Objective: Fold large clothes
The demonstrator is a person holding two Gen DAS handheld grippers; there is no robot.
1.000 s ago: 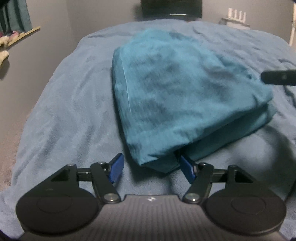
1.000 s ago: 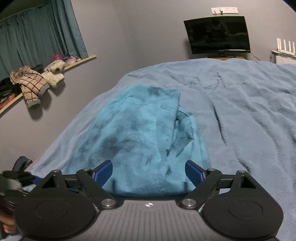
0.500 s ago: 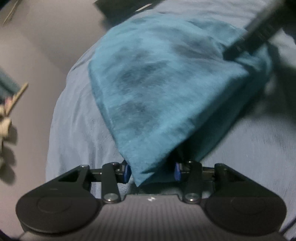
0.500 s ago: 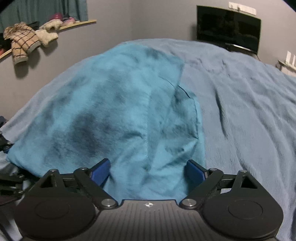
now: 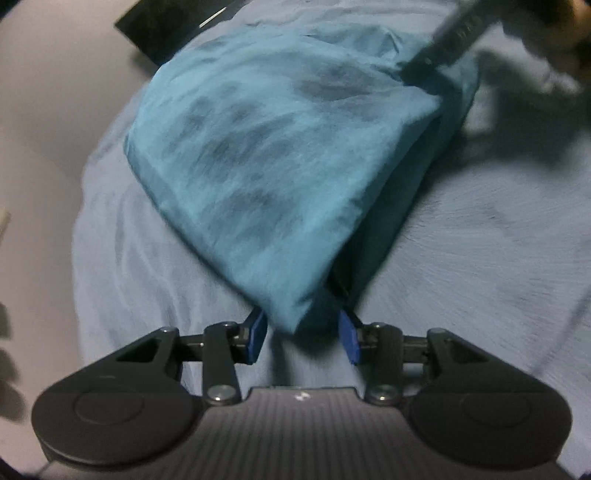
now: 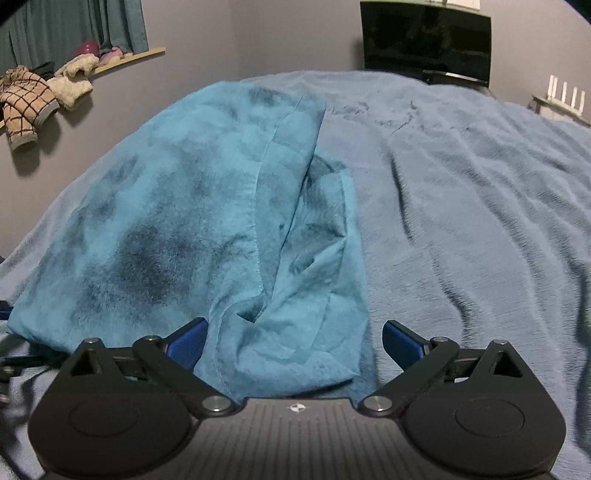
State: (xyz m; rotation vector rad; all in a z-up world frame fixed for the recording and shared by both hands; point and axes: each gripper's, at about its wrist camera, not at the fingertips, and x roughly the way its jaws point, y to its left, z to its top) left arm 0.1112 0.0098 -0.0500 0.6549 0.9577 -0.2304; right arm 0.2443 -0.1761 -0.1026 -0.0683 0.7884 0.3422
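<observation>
A teal mottled garment [image 5: 266,162] lies folded in layers on the blue-grey bedspread [image 5: 480,258]. My left gripper [image 5: 303,338] is shut on the garment's near corner, which fills the gap between the blue pads and sits slightly lifted. In the right wrist view the garment [image 6: 177,229] spreads left of centre, its rumpled near edge lying between the jaws of my right gripper [image 6: 295,343]. Those jaws stand wide and are opening; the pads do not press the cloth. A dark finger [image 5: 443,40] of the right gripper reaches the garment's far corner in the left wrist view.
The bedspread [image 6: 480,184] stretches far to the right in soft wrinkles. A dark screen [image 6: 424,40] stands beyond the bed's far end. A wall shelf [image 6: 122,61] on the left holds clothes, with a curtain [image 6: 74,26] above. The grey wall runs close along the bed's left side.
The left gripper closed onto the garment's corner and rolled, so its view tilted. The right gripper sank closer to the garment's near edge while its jaws widened.
</observation>
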